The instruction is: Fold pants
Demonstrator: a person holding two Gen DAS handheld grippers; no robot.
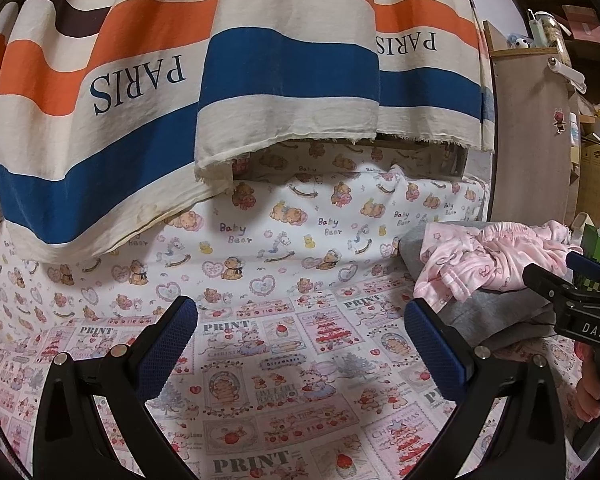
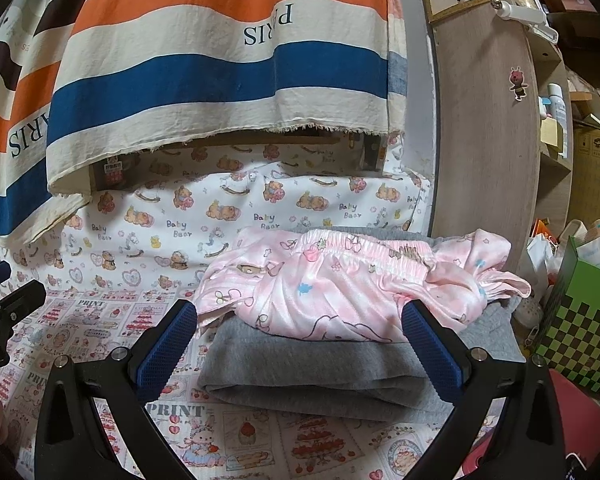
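Observation:
Crumpled pink patterned pants (image 2: 352, 284) lie on top of a folded grey garment (image 2: 320, 372) on the printed bed sheet. My right gripper (image 2: 300, 320) is open, its fingers on either side of the pile's near edge, empty. In the left wrist view the pink pants (image 1: 488, 260) and grey garment (image 1: 496, 312) lie at the right. My left gripper (image 1: 300, 320) is open and empty over bare sheet, left of the pile. The right gripper (image 1: 572, 280) shows at the right edge there, beside the pants.
A striped "PARIS" cloth (image 1: 220, 80) hangs over the back of the bed. A wooden shelf panel (image 2: 488, 120) stands at the right. A green checkered box (image 2: 580, 336) and clutter sit right of the pile. The printed sheet (image 1: 280, 360) spreads to the left.

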